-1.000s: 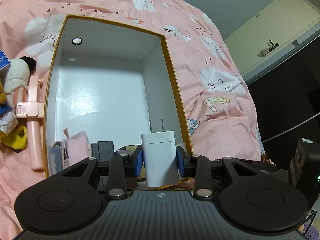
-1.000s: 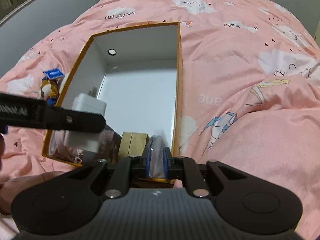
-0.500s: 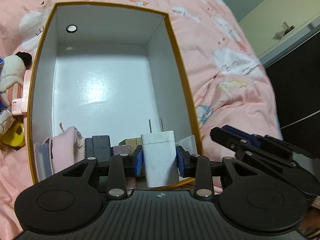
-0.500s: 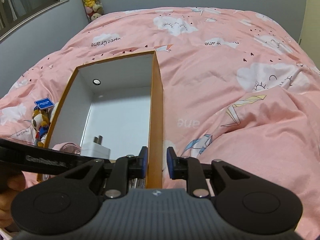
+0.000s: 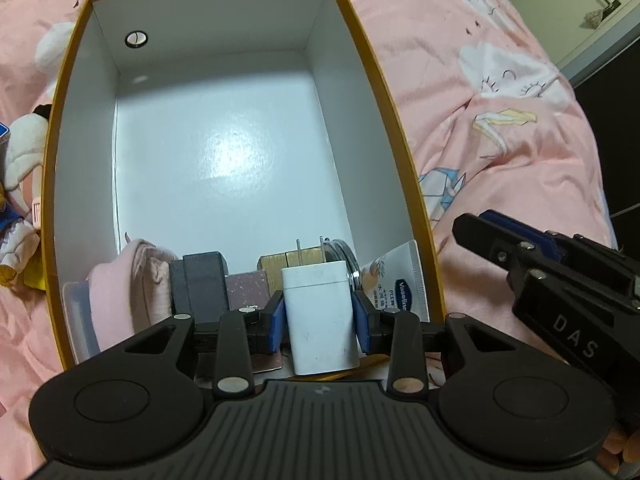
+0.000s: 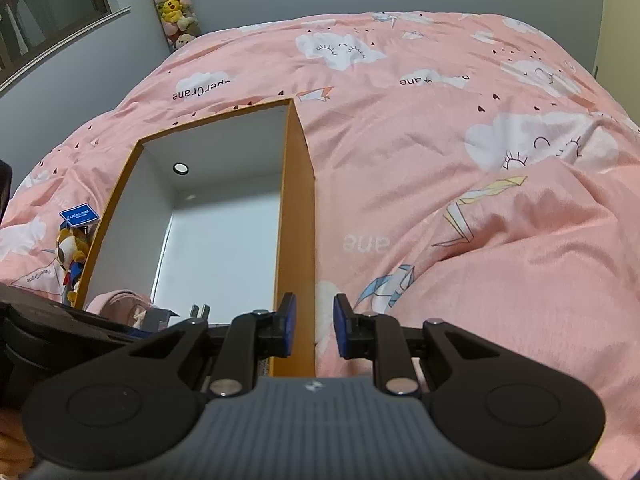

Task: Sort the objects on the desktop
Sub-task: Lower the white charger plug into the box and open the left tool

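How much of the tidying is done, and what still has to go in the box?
Several things already sit at the near end of the box: a pink cloth, a grey block and a Vaseline tube. The left gripper holds the white charger over them, not yet dropped. The right gripper is empty. The plush toys beside the box are still out.

Box (image 5: 404,168) lies on the bed (image 5: 500,120). Cloth (image 5: 120,292), blocks (image 5: 204,280), jar (image 5: 340,256) and tube (image 5: 396,284) line its near end. Plush toy (image 5: 20,152) lies left of the box, outside.
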### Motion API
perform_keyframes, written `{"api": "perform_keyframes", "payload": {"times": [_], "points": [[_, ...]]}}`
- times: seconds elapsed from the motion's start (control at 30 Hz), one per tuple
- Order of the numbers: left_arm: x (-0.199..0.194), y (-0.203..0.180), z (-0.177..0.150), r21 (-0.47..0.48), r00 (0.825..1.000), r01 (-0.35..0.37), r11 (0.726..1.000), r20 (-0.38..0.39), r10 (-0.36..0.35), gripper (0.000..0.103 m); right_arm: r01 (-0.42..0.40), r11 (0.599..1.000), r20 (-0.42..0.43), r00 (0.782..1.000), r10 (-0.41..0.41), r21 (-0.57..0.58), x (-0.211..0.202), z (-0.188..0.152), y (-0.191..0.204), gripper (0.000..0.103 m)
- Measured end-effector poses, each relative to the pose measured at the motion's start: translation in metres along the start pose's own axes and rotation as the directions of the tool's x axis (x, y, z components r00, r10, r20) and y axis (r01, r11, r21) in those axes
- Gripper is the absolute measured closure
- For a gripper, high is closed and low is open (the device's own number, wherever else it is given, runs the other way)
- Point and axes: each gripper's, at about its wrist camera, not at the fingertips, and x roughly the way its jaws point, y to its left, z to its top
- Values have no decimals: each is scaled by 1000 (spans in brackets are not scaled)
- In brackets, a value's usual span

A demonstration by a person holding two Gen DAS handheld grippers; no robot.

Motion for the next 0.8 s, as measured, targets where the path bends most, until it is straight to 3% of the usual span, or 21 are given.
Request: {"api": "perform_keyframes", "payload": {"times": [0.4,0.5,0.67,0.8], "points": [[1,0,-1,-1,1000,-3,1000,-9,3,63,-6,1000,5,1000,6,12,-1,-3,-4,81],[-12,1,-4,4,999,8,1000,42,-9,54,-14,1000,13,1000,15,-5,-1,-4,-3,81],[-40,6,-8,14,985,-20,1000,174,17,53,-32,994,39,999,36,-101,-6,0,13,81],[-53,17,-10,-7,971,-33,999,235,34,53,-57,985,39,997,64,-164,-6,7,27,81]]}}
